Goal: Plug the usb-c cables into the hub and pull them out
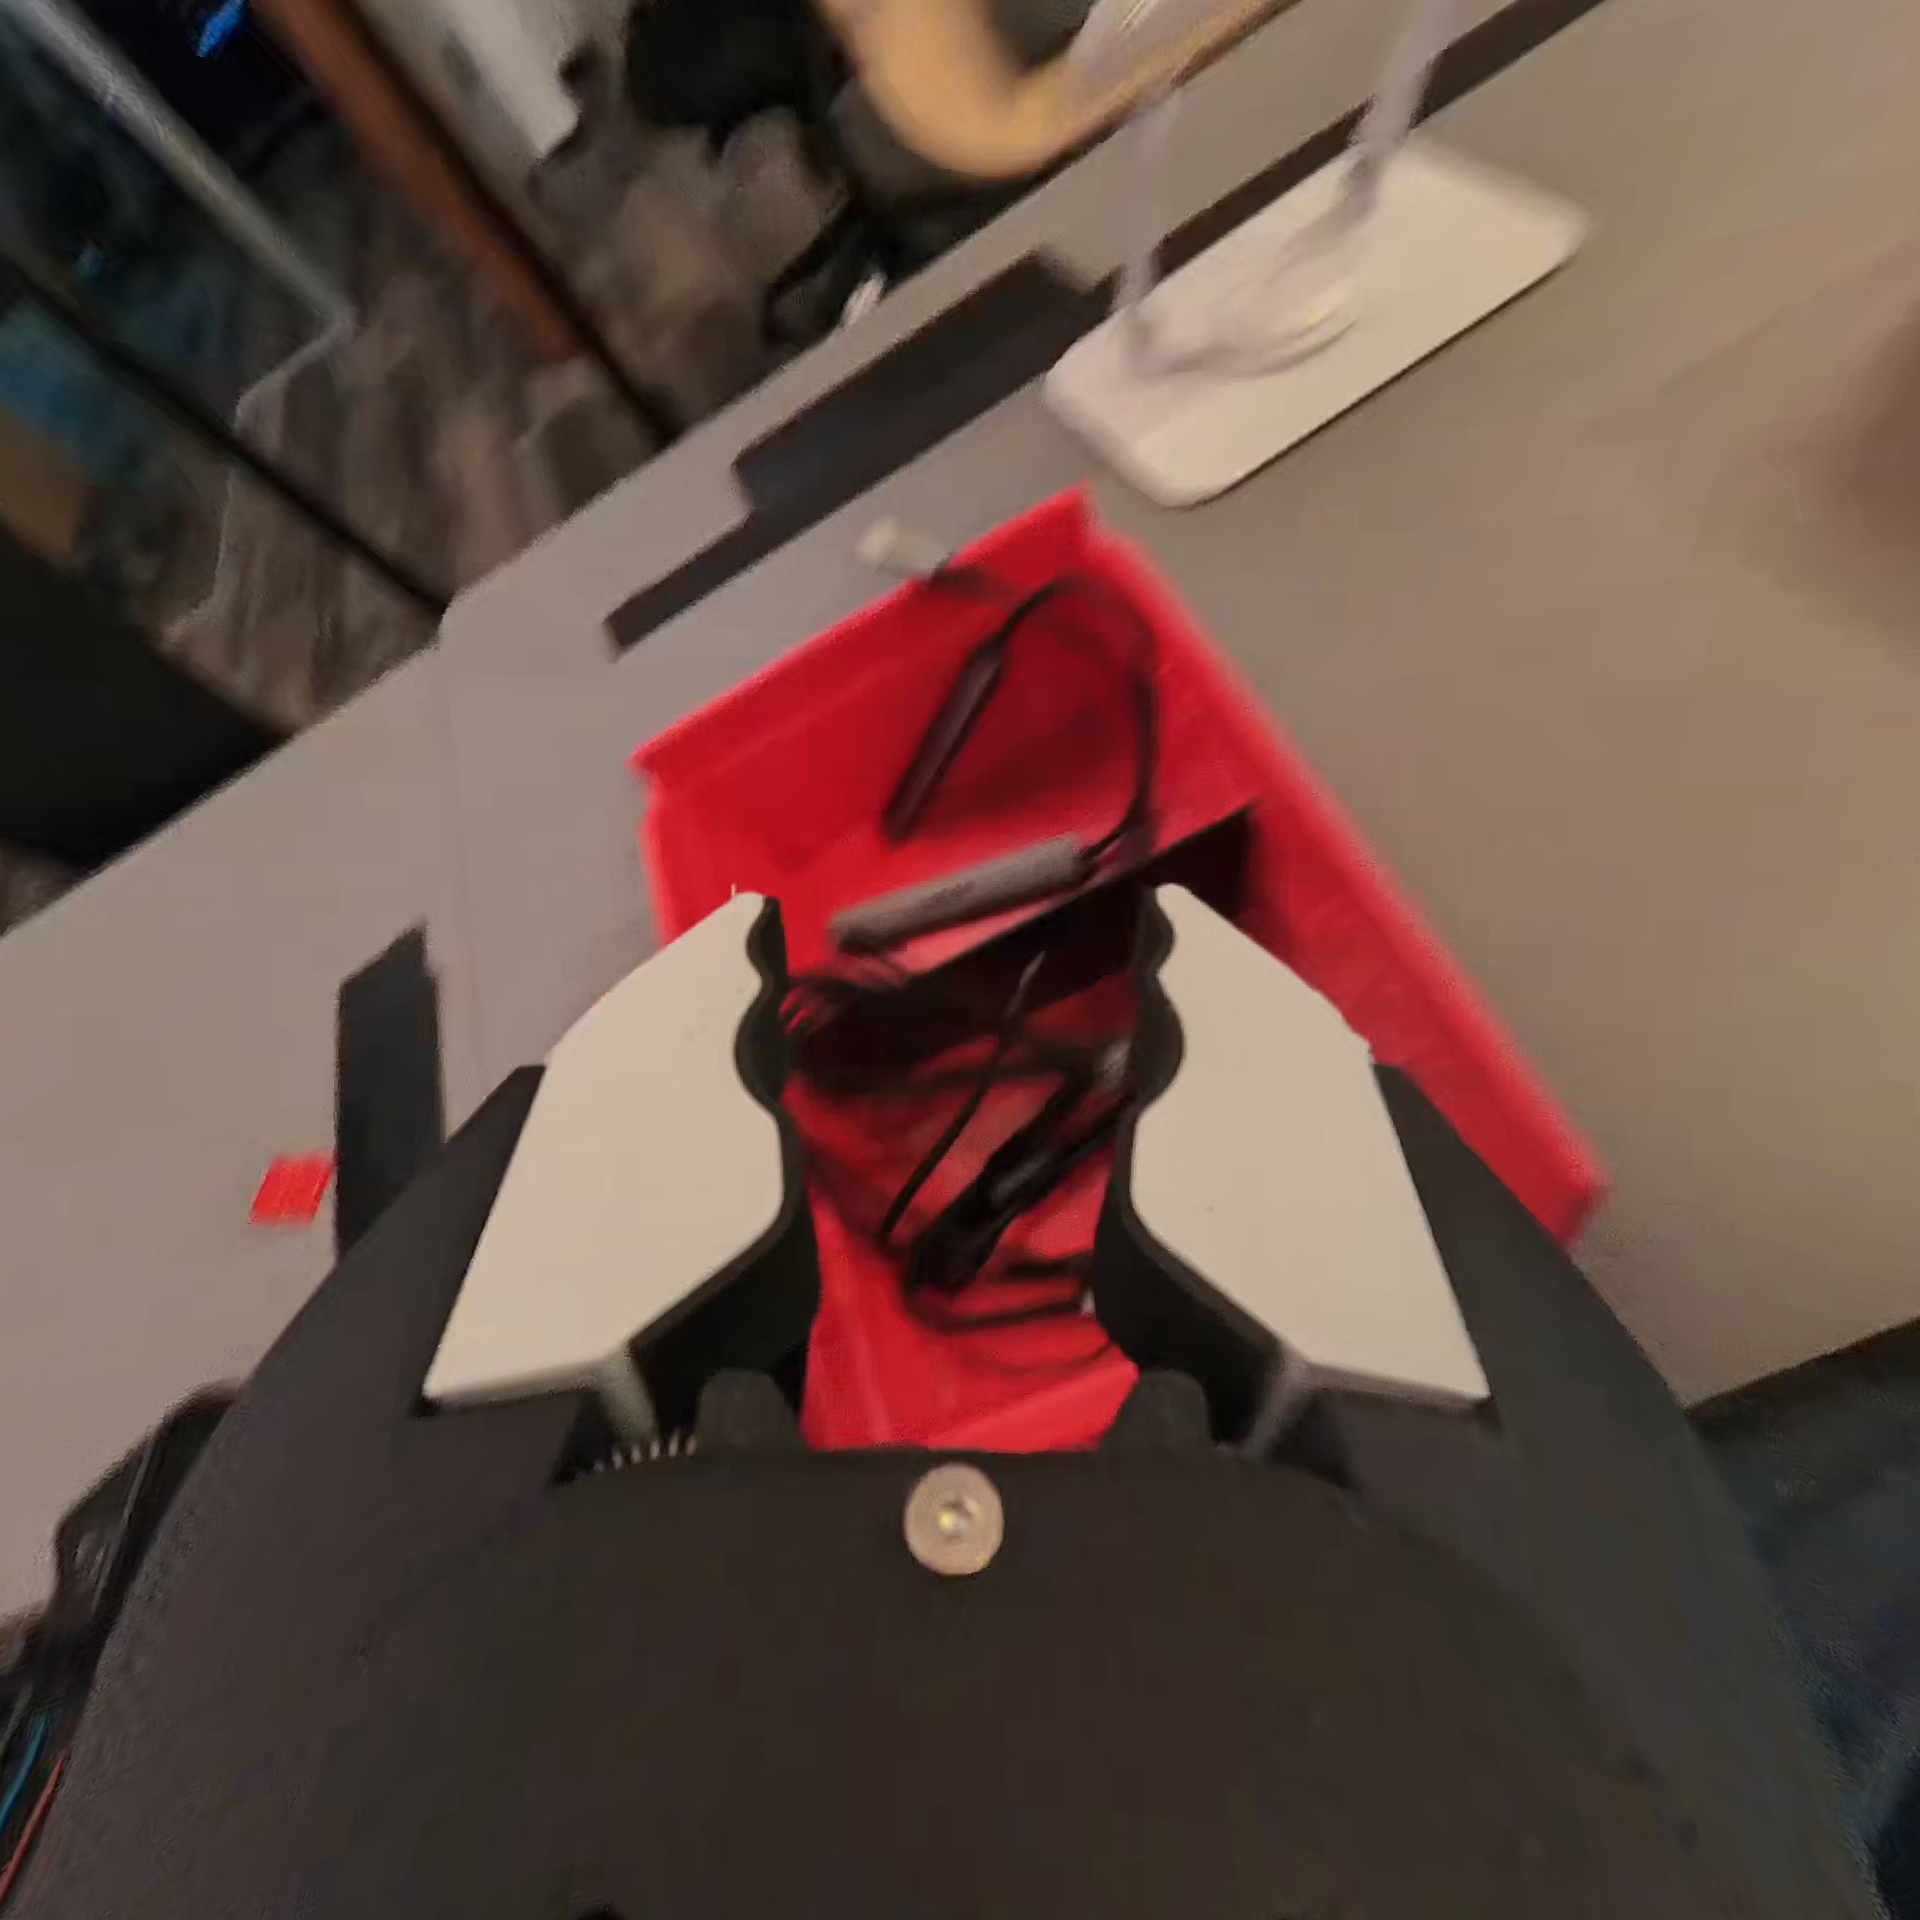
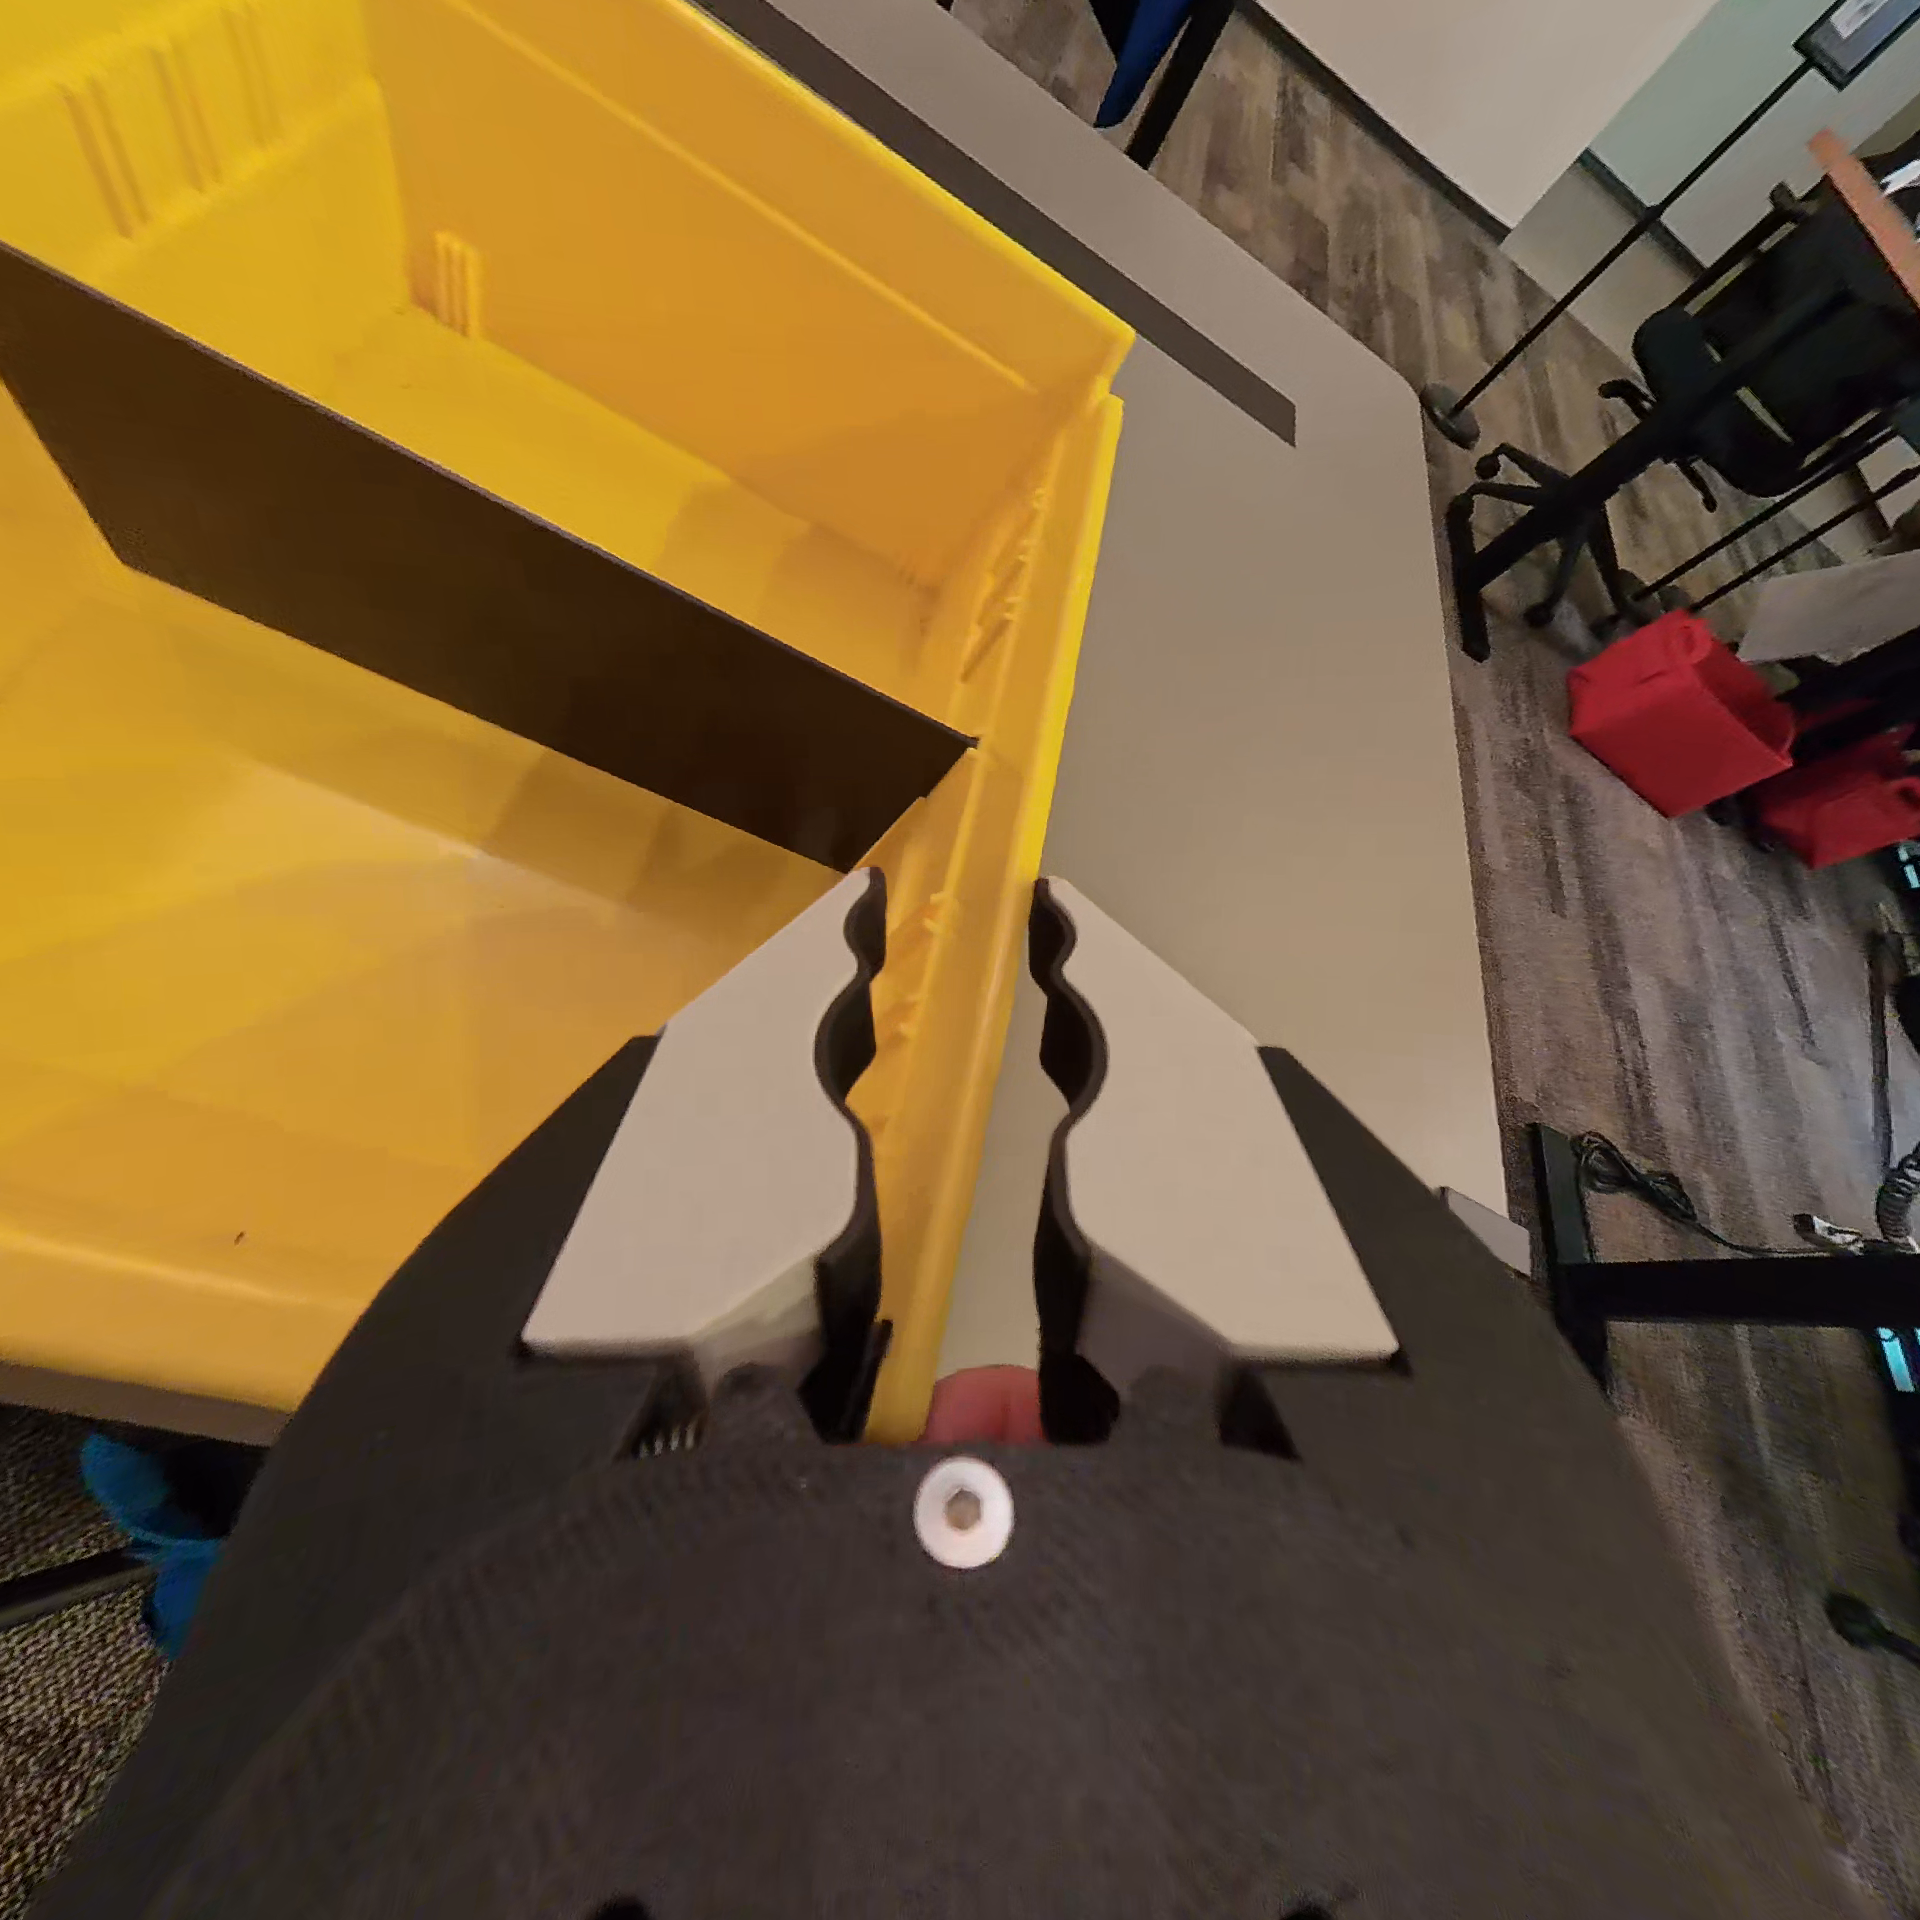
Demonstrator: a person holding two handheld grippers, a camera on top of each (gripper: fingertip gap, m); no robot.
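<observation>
Two grippers are seen, and neither is holding anything. In the left wrist view, which is badly blurred, the left gripper (image 1: 961, 914) is held with its fingers spread wide above a red bin (image 1: 1351, 935) on a grey table (image 1: 1558, 727). The bin is split by a dark divider (image 1: 1195, 862). A grey hub (image 1: 961, 891) lies against that divider, just ahead of the fingertips and between them, with its long axis running across the gap rather than along the fingers. Black cables (image 1: 997, 1164) are tangled in the near compartment, directly under the open jaws; a further dark plug (image 1: 940, 732) with its lead is seen in the far compartment (its connector type cannot be made out). Nothing appears to be plugged into the hub, though the blur leaves this uncertain. In the right wrist view, the right gripper (image 2: 956, 894) is held partly open astride the side wall of a yellow bin (image 2: 623, 364), with no grip visibly made on it; no cable or hub is shown there. The left gripper is therefore judged the nearer to the work. A cable end below it would be reached by lowering, while the hub's crosswise lie suggests a turn of the wrist would be needed before it could be clamped.
</observation>
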